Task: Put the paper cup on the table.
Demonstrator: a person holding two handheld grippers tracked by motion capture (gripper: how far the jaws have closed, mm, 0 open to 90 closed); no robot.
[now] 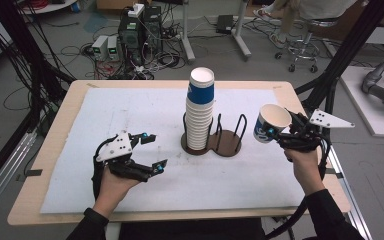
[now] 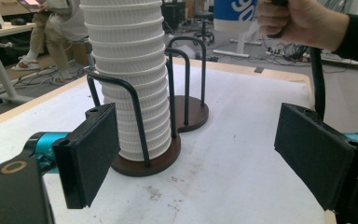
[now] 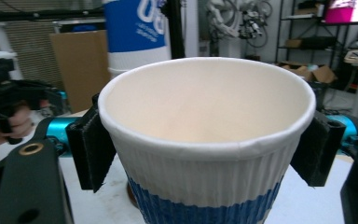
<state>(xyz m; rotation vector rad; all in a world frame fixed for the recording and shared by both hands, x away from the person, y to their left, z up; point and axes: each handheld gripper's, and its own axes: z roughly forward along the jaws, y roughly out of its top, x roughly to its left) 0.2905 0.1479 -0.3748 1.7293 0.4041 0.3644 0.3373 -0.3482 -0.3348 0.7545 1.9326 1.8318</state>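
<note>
A cup (image 3: pixel 205 140) is clamped between the right gripper (image 1: pixel 289 131) pads, at right of the frame. The left gripper (image 1: pixel 152 150) is held apart, empty. If squeezed harder, the cup could be crushed beside the stack (image 1: pixel 200 110).

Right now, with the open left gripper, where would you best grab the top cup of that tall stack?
Probably from the side, just under the rim of the top cup. It stands clear above the holder's black wire loops, and the left gripper is open and empty.
</note>
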